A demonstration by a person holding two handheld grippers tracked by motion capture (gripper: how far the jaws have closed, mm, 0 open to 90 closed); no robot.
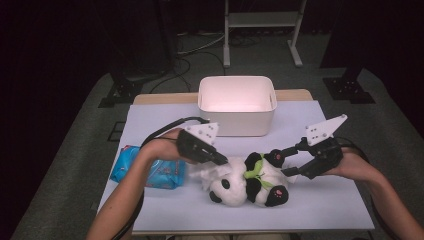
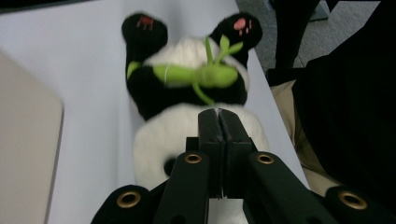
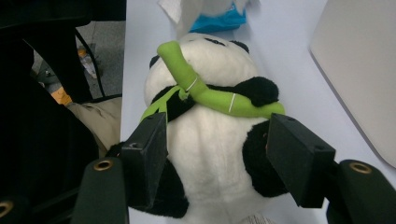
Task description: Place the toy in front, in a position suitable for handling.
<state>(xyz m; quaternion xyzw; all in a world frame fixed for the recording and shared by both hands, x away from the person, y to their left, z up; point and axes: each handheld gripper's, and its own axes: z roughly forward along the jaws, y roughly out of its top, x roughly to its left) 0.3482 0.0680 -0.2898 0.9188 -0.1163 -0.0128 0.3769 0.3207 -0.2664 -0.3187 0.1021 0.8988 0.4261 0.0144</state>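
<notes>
Panda (image 1: pixel 248 182): soft, light, squashy; grab the torso. Right tool (image 3: pixel 217 154) wide astride its lower body, left tool (image 2: pixel 218 122) closed empty at its head.

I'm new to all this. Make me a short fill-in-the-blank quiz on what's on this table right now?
1. The panda plush toy hugs a bamboo stalk coloured ____.
2. The left hand-held gripper has its jaws ____.
3. The right hand-held gripper has open jaws on either side of the panda's ____.
4. The white bin stands behind the toy; the packet beside it is ____.

Missing words: green; shut; body; blue
</notes>
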